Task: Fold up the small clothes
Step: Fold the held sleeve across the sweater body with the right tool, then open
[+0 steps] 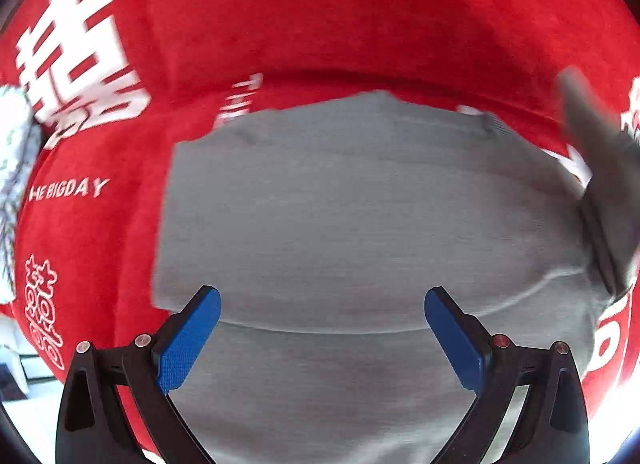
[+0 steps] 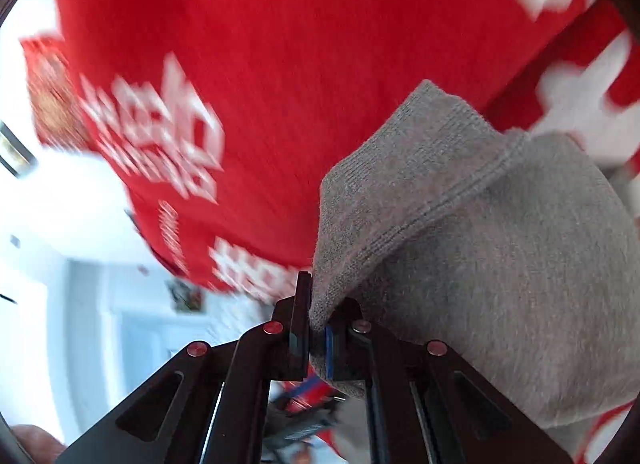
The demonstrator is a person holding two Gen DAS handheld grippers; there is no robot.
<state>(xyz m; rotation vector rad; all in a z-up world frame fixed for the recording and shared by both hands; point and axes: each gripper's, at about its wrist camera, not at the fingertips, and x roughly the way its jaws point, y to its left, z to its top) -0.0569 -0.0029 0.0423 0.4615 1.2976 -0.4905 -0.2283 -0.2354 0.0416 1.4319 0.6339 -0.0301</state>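
Note:
A grey knit garment (image 1: 360,215) lies flat on a red cloth (image 1: 320,23) with white print. My left gripper (image 1: 322,304) is open just above the garment's near part, blue pads spread wide, holding nothing. At the right edge of the left wrist view a grey part of the garment (image 1: 600,183) is lifted up, blurred. My right gripper (image 2: 318,328) is shut on the ribbed hem of the grey garment (image 2: 460,223) and holds it raised above the red cloth (image 2: 280,43).
A white patterned item (image 1: 12,167) sits at the left edge of the red cloth. The cloth's edge drops to a bright white room (image 2: 60,223) at the left of the right wrist view. White lettering (image 1: 68,187) marks the cloth.

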